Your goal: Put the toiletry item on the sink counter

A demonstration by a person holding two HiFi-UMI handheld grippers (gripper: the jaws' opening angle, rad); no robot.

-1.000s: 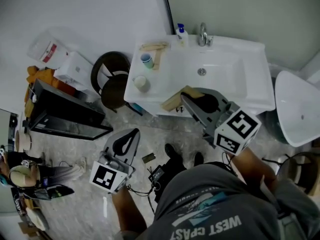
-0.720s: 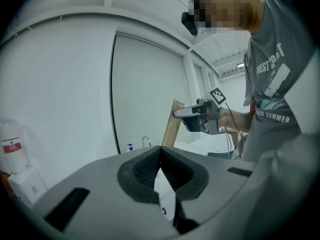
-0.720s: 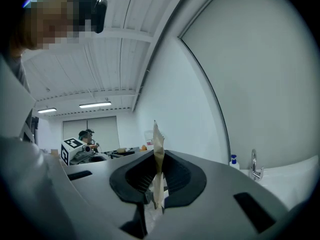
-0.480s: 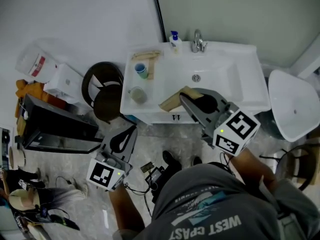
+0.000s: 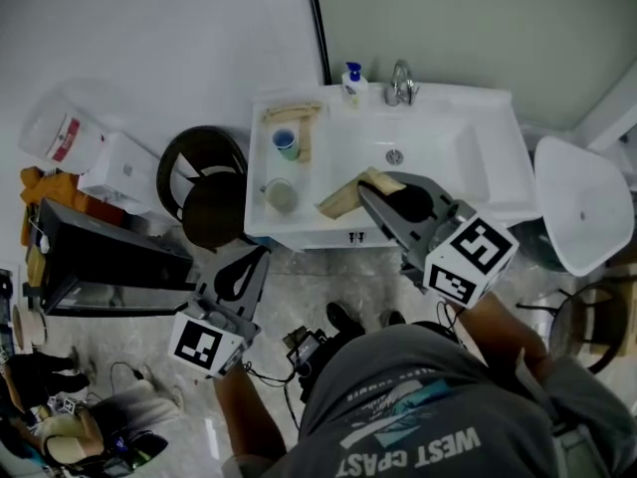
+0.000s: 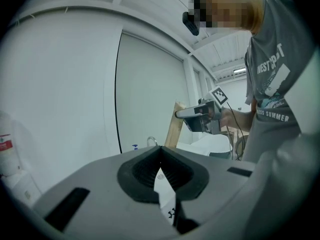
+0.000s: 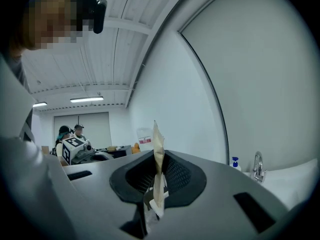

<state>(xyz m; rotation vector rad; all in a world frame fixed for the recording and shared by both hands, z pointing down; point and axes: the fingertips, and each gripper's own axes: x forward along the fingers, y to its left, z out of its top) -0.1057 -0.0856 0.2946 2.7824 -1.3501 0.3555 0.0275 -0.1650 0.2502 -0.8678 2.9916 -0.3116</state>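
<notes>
Right gripper (image 5: 370, 195) is pinching the toiletry item, a flat tan packet (image 5: 341, 198). In the right gripper view the packet stands edge-on between the pads.

Reference is the basin (image 5: 423, 157) of the sink counter (image 5: 506, 182). The packet is at the basin's front-left corner. Its long axis runs from the jaws toward the ledge left of the basin, free end leading.

That ledge holds a cup (image 5: 287, 143) and a round dish-like thing (image 5: 280, 195). The packet's free end is near the round one, not touching as far as I can see.

Left gripper (image 5: 255, 263) has its jaws pressed together. A pale sliver shows in the seam and I can't tell what it is. It sits in front of the basin, off the counter and well apart from the packet.

My read: this is the right gripper's move. Push a little along the packet's own axis and lower it onto bare ledge clear of the round thing.
</notes>
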